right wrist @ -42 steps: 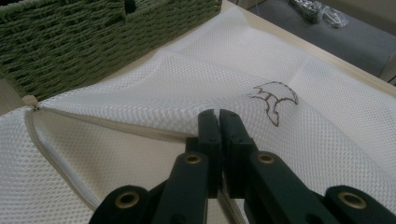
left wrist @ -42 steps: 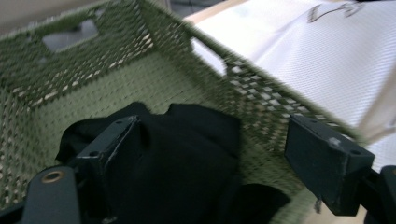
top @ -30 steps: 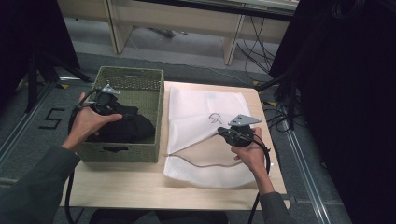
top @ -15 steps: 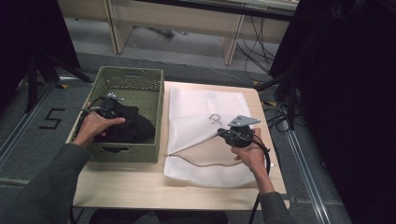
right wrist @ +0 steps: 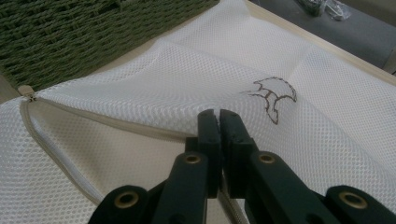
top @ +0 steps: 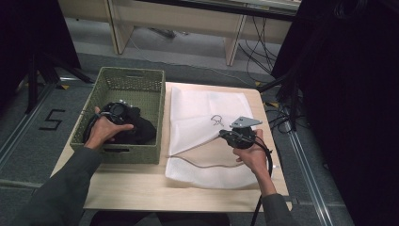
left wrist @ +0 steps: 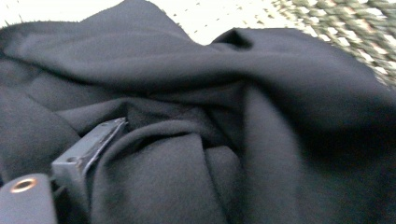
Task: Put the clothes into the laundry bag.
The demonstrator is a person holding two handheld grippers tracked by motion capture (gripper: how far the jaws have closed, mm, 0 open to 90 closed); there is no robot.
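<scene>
**Black garment in basket, mesh bag pinched open**

Black garment [top: 134, 129] lies bunched inside the green woven basket [top: 155, 94] at the tabletop's left edge. Left gripper [top: 117, 110] is pushed down into the cloth; in the left gripper view one black jaw sits against dark folds, the other is hidden. Jaws have just been opening and stand spread wide, cloth lying between them, no pinch visible. Left hand [top: 101, 132] wraps the gripper body from the near side.

White mesh laundry bag [top: 202, 106] lies flat just right of the basket, covering the tabletop's [top: 141, 186] middle and right part, touching or nearly touching the basket wall. Small stitched emblem [right wrist: 273, 95] on its upper layer. Beige zipper [right wrist: 44, 140] runs along the bag's near opening, puller [right wrist: 27, 93] toward the basket side.

Right gripper [right wrist: 218, 114] is clenched tight on the bag's top layer at the zipper edge, lifting it slightly. Right hand [top: 254, 153] holds it near the tabletop's right edge, grey plate [top: 244, 122] on top, cable trailing off the near edge.
</scene>
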